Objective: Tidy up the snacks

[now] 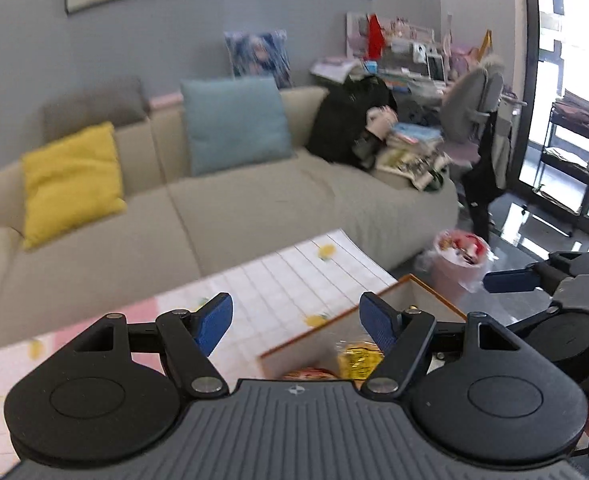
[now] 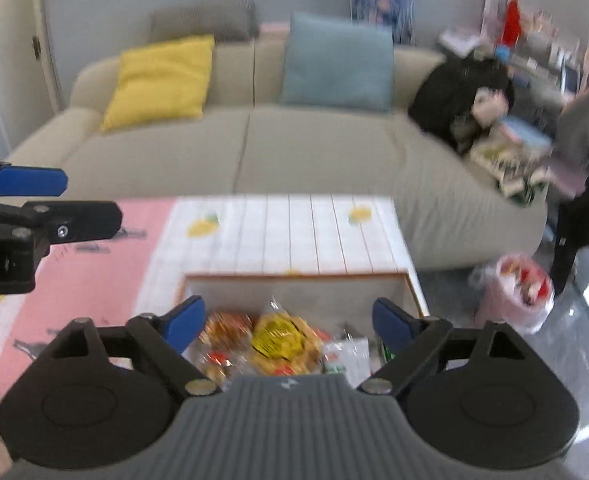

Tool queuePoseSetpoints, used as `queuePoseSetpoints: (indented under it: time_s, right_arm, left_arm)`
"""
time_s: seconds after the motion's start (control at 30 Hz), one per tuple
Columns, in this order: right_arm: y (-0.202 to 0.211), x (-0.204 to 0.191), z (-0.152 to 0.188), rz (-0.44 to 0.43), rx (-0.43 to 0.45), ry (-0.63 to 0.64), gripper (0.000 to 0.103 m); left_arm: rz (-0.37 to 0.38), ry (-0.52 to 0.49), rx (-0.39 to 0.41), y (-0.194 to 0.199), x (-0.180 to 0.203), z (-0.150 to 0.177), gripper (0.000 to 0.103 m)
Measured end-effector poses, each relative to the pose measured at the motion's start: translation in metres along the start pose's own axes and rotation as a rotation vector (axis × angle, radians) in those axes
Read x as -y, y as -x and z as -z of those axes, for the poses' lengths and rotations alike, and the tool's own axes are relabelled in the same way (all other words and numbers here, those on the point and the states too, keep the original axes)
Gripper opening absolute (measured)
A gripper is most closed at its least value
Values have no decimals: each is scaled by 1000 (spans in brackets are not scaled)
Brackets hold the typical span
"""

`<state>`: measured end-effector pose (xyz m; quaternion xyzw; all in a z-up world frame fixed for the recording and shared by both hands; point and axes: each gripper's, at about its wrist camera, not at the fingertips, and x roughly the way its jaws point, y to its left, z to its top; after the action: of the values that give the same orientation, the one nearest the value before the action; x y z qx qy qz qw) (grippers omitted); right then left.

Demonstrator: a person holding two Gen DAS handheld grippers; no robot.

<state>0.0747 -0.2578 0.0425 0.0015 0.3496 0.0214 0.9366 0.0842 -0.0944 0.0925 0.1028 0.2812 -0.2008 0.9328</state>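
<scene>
Two grippers in view, both empty. The right gripper has its jaws spread wide, nothing between them, poised above the box. The left gripper likewise stands released, jaws parted, gripping nothing; it sits over the near-left edge of the same box.

One box, white-walled with an orange rim, rests on the desk near its right end. The snacks lie inside it: one yellow-labelled packet at centre, one orange-red packet to its left, one white packet to its right. Further wrappers lie beneath, count uncertain owing to blur.

Beyond the desk: one beige sofa carrying one yellow cushion and one blue cushion. One pink bin stands on the floor right of the desk.
</scene>
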Motion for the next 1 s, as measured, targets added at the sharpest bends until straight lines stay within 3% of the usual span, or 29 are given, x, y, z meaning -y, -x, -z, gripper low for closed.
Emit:
queuePoseSetpoints:
  time_s: [0.2,0.3,0.43,0.53,0.83,1.0]
  right_arm:
    - [59,-42,7,-2,104,-8,93]
    - [82,-60,17,30,150,8,97]
    - [110,-80,38,64,213,-6,100]
    - [119,-91,55,81,222,-37,100]
    - [122,-114,113,155,237,-32,100]
    - [107,-116,130,177,199,-54,100]
  left_arm:
    - [-102,-21,113,58,-2,14,88]
    - [-139,-9,124,72,-6,27,88]
    - [-267,-44,149,92,-11,55,89]
    - [-304,3,162,106,-20,75,89]
    - [-310,186,65,108,-44,119,89]
    - [-309,171,-14,95,-45,141,89]
